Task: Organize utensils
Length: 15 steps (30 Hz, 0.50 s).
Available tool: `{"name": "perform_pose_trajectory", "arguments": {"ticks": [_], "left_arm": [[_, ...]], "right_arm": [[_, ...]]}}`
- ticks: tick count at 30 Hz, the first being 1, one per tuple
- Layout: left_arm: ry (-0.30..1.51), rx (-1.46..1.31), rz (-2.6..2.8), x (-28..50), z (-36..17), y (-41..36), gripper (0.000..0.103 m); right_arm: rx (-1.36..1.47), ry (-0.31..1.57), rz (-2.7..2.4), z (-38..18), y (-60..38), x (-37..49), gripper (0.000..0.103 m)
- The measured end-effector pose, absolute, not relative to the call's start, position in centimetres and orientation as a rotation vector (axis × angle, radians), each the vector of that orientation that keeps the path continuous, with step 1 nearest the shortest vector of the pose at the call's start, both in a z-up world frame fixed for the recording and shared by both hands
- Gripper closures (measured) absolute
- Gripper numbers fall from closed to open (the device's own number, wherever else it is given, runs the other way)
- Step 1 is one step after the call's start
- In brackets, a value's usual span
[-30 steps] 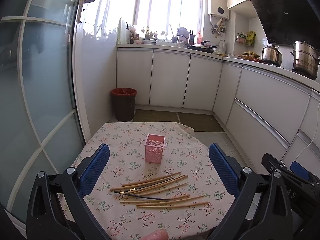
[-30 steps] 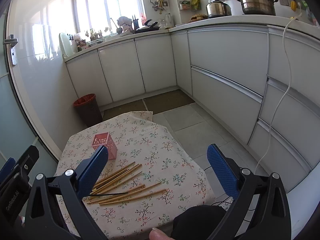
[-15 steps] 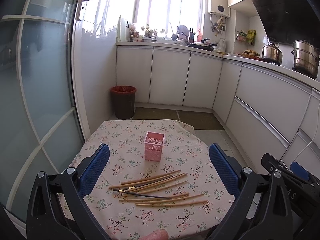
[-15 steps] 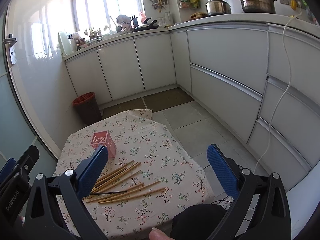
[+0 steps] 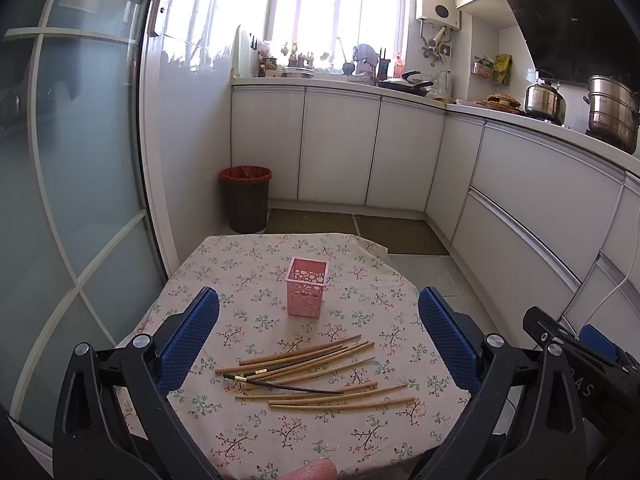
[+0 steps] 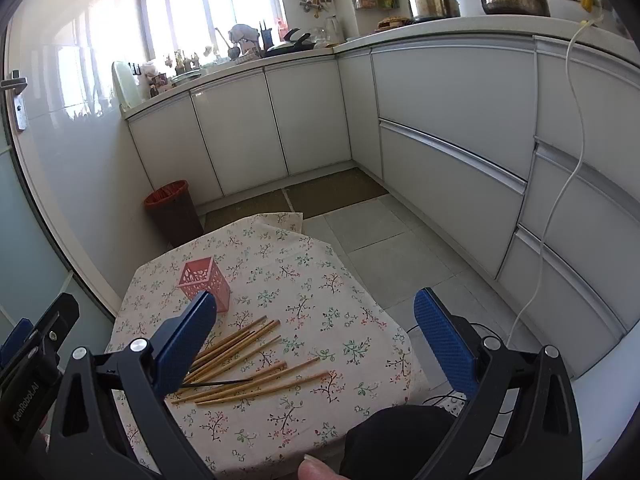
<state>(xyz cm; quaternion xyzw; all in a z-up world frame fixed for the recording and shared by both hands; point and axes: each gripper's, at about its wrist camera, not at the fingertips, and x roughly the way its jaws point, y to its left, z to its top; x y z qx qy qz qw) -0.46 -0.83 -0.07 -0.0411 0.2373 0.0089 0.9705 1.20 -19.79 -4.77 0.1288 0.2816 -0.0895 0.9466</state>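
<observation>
A: What does the left wrist view show?

B: The left gripper (image 5: pixel 318 334) hangs above the near side of the table (image 5: pixel 224 432), its jaws spread wide with nothing between them. The table wears a floral cloth. A loose heap of chopsticks (image 5: pixel 316 372) lies on it between the blue pads (image 5: pixel 188 340), mostly pale wood, with one dark chopstick (image 5: pixel 280 386) slanting across the heap. Just beyond the heap stands a pink holder (image 5: pixel 306 292), upright, apart from the chopsticks.

A: Anything else there?

B: A bin (image 5: pixel 246 198) with a red liner stands on the floor past the table, by the white cabinets. Part of the other gripper shows at the right edge.

A: And the right wrist view?

B: The right gripper (image 6: pixel 316 336) is held over the table's (image 6: pixel 360 356) right edge, jaws wide as well and holding nothing. The chopsticks (image 6: pixel 248 364) lie fanned out on the cloth toward the lower left, some ends hidden behind the left pad (image 6: pixel 184 348). The pink holder (image 6: pixel 202 282) stands beyond them, near the far left corner. The bin (image 6: pixel 172 210) sits behind the table. A fingertip (image 6: pixel 316 470) shows at the bottom edge.
</observation>
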Motion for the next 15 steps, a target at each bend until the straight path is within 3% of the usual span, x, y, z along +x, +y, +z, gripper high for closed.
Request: {"name": "perform_pose_trajectory", "arguments": {"ticks": [15], "left_arm": [[0.492, -0.084, 0.018, -0.1, -0.41, -0.81, 0.007]], "right_arm": [[0.27, 0.589, -0.18, -5.18, -20.0, 1.58, 0.007]]}}
